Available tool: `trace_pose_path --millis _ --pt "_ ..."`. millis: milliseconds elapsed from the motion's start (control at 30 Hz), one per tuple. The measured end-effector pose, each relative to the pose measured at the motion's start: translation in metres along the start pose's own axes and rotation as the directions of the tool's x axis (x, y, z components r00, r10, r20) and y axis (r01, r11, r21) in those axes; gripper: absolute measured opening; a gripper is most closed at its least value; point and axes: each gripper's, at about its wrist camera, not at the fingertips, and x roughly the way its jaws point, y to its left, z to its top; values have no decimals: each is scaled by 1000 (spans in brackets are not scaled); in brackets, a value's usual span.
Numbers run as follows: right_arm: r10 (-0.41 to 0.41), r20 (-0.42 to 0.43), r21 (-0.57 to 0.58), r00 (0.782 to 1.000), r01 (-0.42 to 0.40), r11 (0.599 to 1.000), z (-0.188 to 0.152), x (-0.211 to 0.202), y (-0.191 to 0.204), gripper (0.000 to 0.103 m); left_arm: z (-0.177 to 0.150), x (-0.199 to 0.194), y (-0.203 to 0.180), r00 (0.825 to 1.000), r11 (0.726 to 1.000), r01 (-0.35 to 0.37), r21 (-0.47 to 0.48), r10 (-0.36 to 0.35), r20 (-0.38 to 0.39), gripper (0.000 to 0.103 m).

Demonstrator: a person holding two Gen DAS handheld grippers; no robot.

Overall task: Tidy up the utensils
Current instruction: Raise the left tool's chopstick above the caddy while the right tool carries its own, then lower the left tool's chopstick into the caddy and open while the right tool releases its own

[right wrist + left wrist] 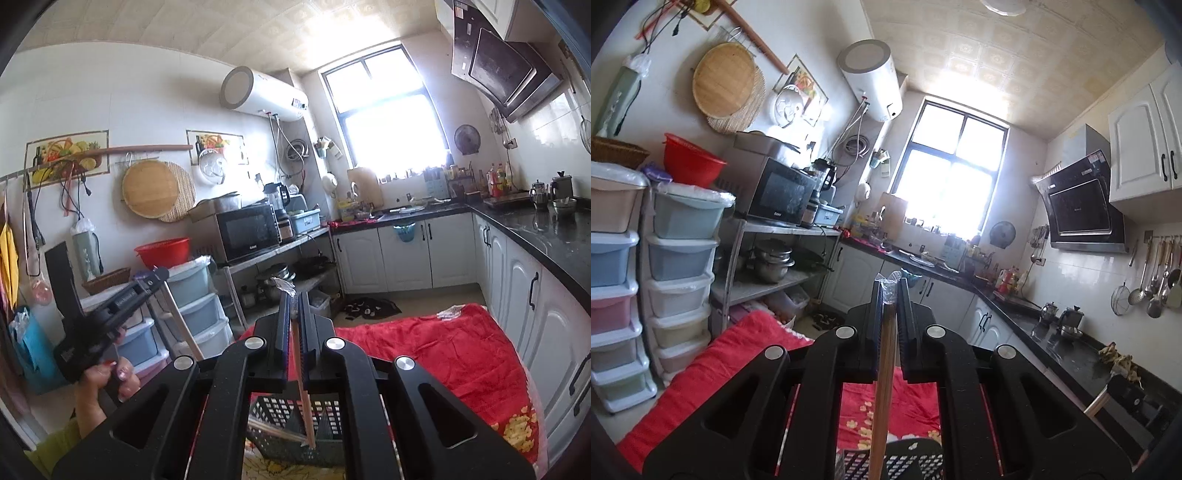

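In the left wrist view my left gripper [890,291] is shut on a wooden chopstick [884,369]. The chopstick hangs down between the fingers, with a scrap of clear plastic wrap at its top end. Its lower end reaches toward a black perforated basket [912,459] at the bottom edge. In the right wrist view my right gripper [294,299] is shut on a second wooden chopstick [303,384], also plastic-tipped. This one slants down into the black basket [291,417]. At the left of that view a hand holds the left gripper [157,275], with its chopstick [181,325] hanging below.
A red blanket [443,350] with yellow flowers lies under the basket. Stacked plastic drawers [679,258] and a metal shelf with a microwave [783,194] stand to the left. A black countertop [546,229] over white cabinets runs along the right and back. Ladles hang on the right wall [1156,284].
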Motion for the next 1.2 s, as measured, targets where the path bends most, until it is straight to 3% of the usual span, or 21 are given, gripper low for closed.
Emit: trace_pose_path --millis 733,1200 --pt "-58 45 -46 997 60 997 -17 31 -6 5 -38 22 7 1000 1000 7 13 -7 11 4" --pt "-111 81 -84 991 118 989 -48 60 -16 5 -71 26 27 999 1000 5 -7 -6 -42 4"
